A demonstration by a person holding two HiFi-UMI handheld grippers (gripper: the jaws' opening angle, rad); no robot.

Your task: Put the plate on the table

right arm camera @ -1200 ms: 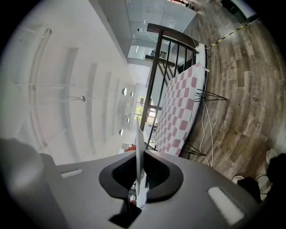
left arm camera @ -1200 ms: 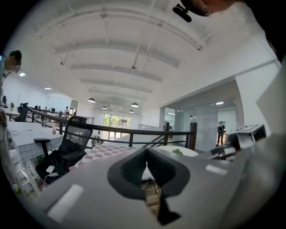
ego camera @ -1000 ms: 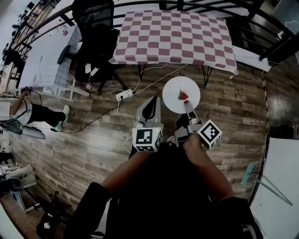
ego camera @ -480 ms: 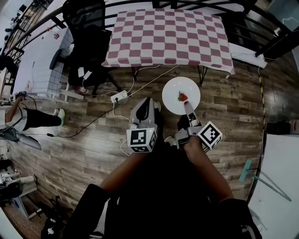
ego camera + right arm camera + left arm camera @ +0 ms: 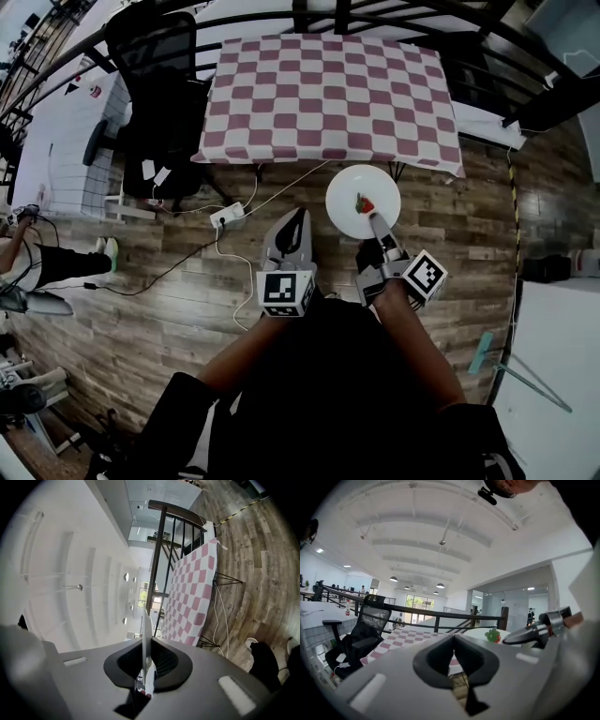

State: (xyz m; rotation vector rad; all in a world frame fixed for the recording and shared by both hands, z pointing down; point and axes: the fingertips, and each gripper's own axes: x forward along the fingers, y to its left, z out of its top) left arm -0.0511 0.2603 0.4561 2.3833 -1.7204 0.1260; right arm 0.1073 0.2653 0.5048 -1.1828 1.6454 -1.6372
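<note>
Grey jaws of the left gripper (image 5: 298,217) are pressed together with nothing between them, as is plain in the left gripper view (image 5: 453,638), and the tool is held idle in front of the body. Beside it, the right gripper (image 5: 373,218) is clamped on the near rim of a round white plate (image 5: 345,192), whose thin edge is seen pinched between the pads in the right gripper view (image 5: 146,634). A small red-and-green strawberry-like piece (image 5: 364,202) is carried on the plate. The plate is held out in the air over the brown wooden plank floor (image 5: 187,309), short of the near edge of a table (image 5: 328,94) draped in a pink-and-white checked cloth. A black office chair (image 5: 159,84) is parked at the table's left end, and a dark metal railing (image 5: 436,624) is seen behind it. The carrying step is judged to be in hand, with placement not yet done. For the next move, the plate would need to be brought forward over the cloth, kept level so the piece is not tipped off, lowered until it rests flat, and only then released.
</note>
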